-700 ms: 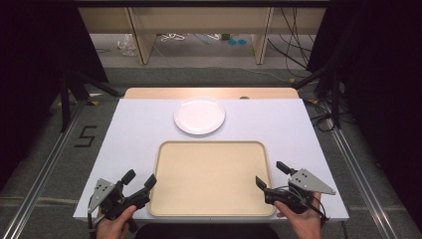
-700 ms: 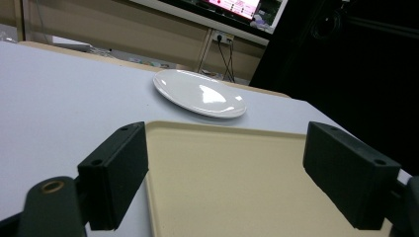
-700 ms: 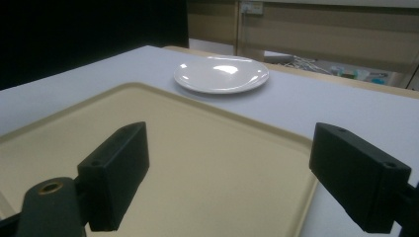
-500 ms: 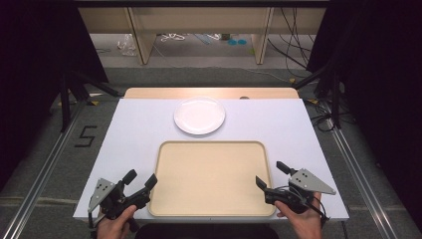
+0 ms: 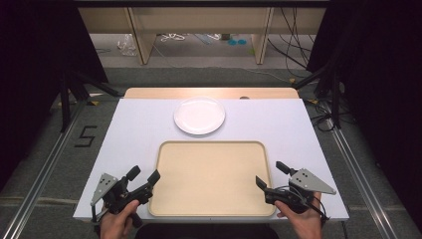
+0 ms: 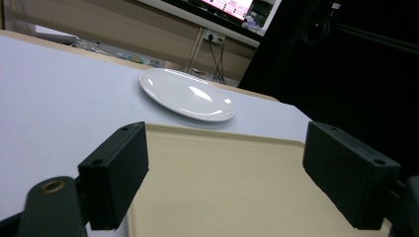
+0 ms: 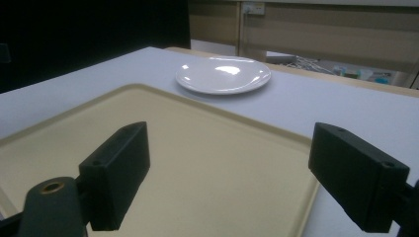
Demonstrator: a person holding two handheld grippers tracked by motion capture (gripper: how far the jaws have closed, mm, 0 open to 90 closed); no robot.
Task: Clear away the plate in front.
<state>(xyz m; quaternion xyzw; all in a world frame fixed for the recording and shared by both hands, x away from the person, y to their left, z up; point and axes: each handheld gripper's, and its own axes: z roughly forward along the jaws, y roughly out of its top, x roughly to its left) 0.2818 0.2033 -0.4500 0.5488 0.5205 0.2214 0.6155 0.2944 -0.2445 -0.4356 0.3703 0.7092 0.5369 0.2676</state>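
A beige rectangular tray (image 5: 211,181) with rounded corners lies flat on the white table (image 5: 139,129), close to my edge of it. Its surface is bare. My two grippers sit at its near corners, one on each side.

My left gripper (image 5: 143,180) is at the tray's near left corner, held in my left hand (image 5: 119,225). Its black jaws are spread wide with nothing between them, and one jaw tip reaches the tray's left rim. In the left gripper view, the jaws (image 6: 237,173) frame the tray (image 6: 222,182) from low down, with the rim running between them.

My right gripper (image 5: 271,177) is at the tray's near right corner, held in my right hand (image 5: 303,223). Its jaws are also spread wide and grip nothing. One jaw tip lies at the tray's right rim. In the right gripper view, the jaws (image 7: 242,173) look across the tray (image 7: 197,163) at an angle.

Just beyond the tray's far edge, near but apart from it, a round white plate (image 5: 199,115) rests on the table. It also appears in both gripper views (image 6: 185,94) (image 7: 223,75), shiny under the light. A wooden strip (image 5: 209,93) runs along the table's far edge.
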